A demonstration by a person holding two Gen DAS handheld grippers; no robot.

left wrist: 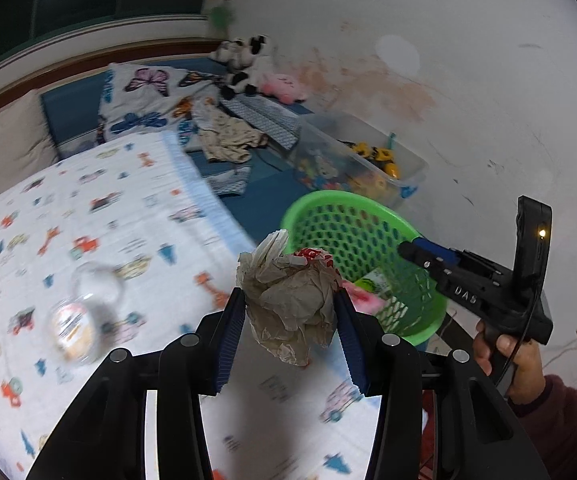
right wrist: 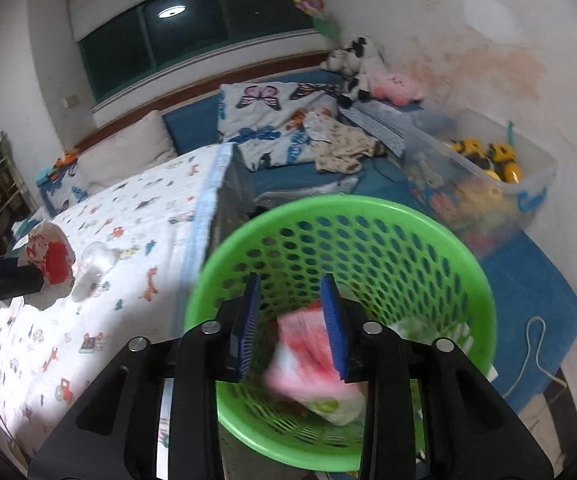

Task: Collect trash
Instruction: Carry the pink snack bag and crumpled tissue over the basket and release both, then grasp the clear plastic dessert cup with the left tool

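Observation:
My left gripper (left wrist: 290,300) is shut on a crumpled brown paper wrapper (left wrist: 292,304) with red print, held above the bed near the green basket (left wrist: 328,206). The wrapper also shows at the left of the right wrist view (right wrist: 50,268). My right gripper (right wrist: 292,320) is open and empty over the green basket (right wrist: 484,296); a pink and white packet (right wrist: 312,364) lies blurred inside the basket below it. The right gripper shows in the left wrist view (left wrist: 412,250) over the basket's far side. A clear plastic cup (left wrist: 74,320) lies on the patterned bed sheet.
The bed with a vehicle-print sheet (left wrist: 88,220) fills the left. A clear bin of toys (right wrist: 488,176) stands by the wall beyond the basket. Butterfly blanket (right wrist: 272,120), clothes and plush toys (right wrist: 352,64) lie on a blue mat. A white cord (right wrist: 536,344) runs along the floor.

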